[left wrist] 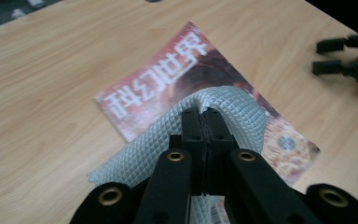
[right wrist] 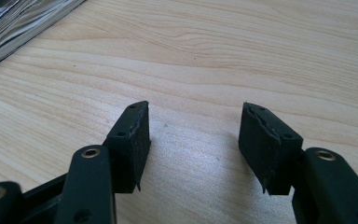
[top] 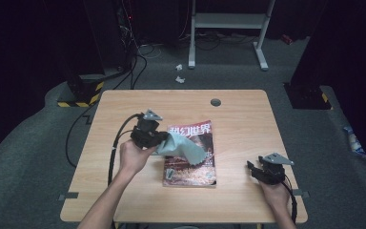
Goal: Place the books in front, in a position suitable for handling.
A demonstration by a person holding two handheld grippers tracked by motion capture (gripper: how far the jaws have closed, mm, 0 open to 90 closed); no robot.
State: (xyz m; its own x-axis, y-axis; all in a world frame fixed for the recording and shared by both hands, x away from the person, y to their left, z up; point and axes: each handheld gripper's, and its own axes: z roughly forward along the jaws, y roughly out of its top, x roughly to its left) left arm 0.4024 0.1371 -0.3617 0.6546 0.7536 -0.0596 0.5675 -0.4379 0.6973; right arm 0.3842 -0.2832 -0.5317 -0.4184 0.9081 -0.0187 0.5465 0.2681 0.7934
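High view: our left gripper sits above the left edge of the glossy red-covered magazine, which lies flat mid-table on the light wooden table. Its jaws are pinched on a pale grey-green waffle-textured cloth that drapes down onto the cover. Our right gripper rests on the wood, well to the right of the magazine.

Left gripper view: jaws clamped together on a fold of the cloth (weave bulges over the tips), magazine beneath.

Right gripper view: right gripper spread wide, nothing between the jaws, bare wood below; magazine's page edge at top left.
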